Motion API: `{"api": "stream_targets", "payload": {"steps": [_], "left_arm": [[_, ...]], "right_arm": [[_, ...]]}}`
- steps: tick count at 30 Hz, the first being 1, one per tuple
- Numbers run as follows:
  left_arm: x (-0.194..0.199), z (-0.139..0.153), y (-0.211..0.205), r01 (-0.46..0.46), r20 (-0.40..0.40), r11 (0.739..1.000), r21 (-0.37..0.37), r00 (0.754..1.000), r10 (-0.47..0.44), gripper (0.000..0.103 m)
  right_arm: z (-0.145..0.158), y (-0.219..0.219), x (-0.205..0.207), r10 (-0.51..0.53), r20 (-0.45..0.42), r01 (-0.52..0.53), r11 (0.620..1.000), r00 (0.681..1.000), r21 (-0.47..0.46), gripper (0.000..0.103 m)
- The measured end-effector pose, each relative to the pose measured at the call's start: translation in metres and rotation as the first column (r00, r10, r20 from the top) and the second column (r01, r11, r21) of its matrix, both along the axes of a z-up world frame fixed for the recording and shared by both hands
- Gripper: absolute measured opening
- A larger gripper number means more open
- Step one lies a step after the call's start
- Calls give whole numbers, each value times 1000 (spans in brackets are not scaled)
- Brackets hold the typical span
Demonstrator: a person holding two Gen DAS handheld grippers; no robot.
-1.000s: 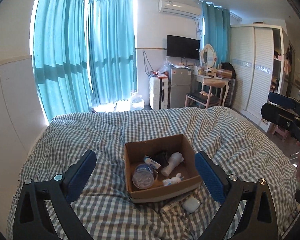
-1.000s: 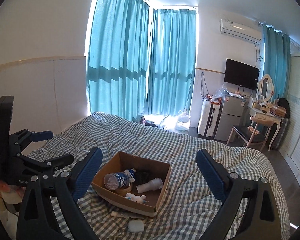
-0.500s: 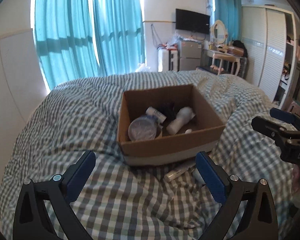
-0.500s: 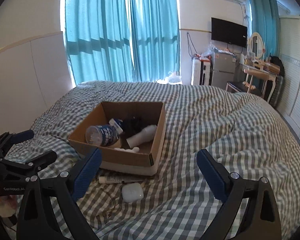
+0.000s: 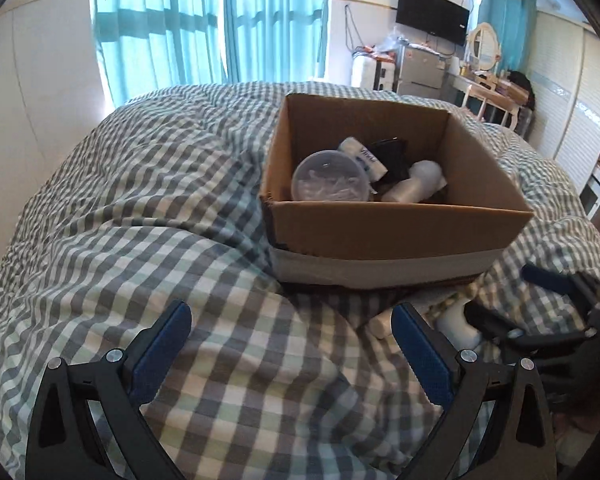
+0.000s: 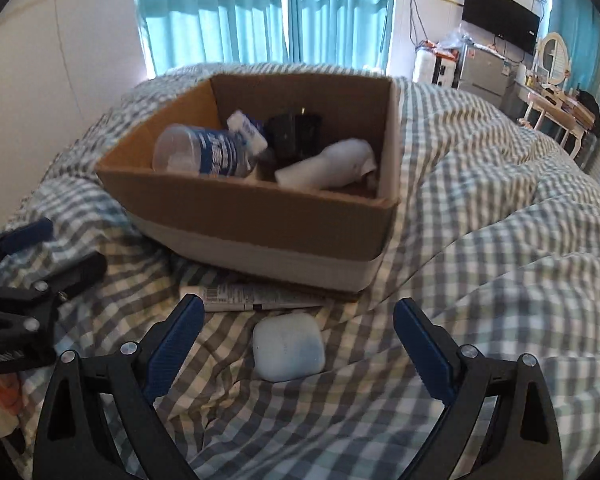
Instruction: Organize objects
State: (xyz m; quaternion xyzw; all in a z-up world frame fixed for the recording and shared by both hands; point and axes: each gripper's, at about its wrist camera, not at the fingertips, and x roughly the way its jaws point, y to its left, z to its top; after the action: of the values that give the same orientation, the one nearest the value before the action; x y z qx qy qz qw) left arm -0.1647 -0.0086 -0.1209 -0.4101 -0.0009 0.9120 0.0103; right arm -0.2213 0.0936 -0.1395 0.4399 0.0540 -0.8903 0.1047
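Observation:
A cardboard box [image 6: 260, 216] sits on the checked bed cover and also shows in the left wrist view [image 5: 396, 232]. It holds a clear jar [image 6: 204, 152], a white bottle [image 6: 328, 164], a black item and a small tube. A white earbud case [image 6: 288, 346] lies in front of the box, between the fingers of my open right gripper [image 6: 298, 344]. A flat white tube [image 6: 256, 298] lies between the case and the box. My left gripper [image 5: 290, 344] is open and empty over the cover, left of the case [image 5: 456, 324].
The bed cover [image 5: 140, 200] is rumpled with folds around the box. Teal curtains, a wall TV, a small fridge, a dressing table with chair and a wardrobe stand at the far side of the room.
Both grippers have dropped lower and closer to the box. The earbud case now lies between the right gripper's fingers. Both stay open.

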Motion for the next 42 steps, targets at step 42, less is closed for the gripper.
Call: {"api": "stream_targets", "payload": {"steps": [42], "left_arm": [[-33, -68, 106, 371, 257, 912, 175, 877, -406, 101]], "right_arm": [[39, 67, 26, -89, -41, 82, 986, 995, -142, 51]]}}
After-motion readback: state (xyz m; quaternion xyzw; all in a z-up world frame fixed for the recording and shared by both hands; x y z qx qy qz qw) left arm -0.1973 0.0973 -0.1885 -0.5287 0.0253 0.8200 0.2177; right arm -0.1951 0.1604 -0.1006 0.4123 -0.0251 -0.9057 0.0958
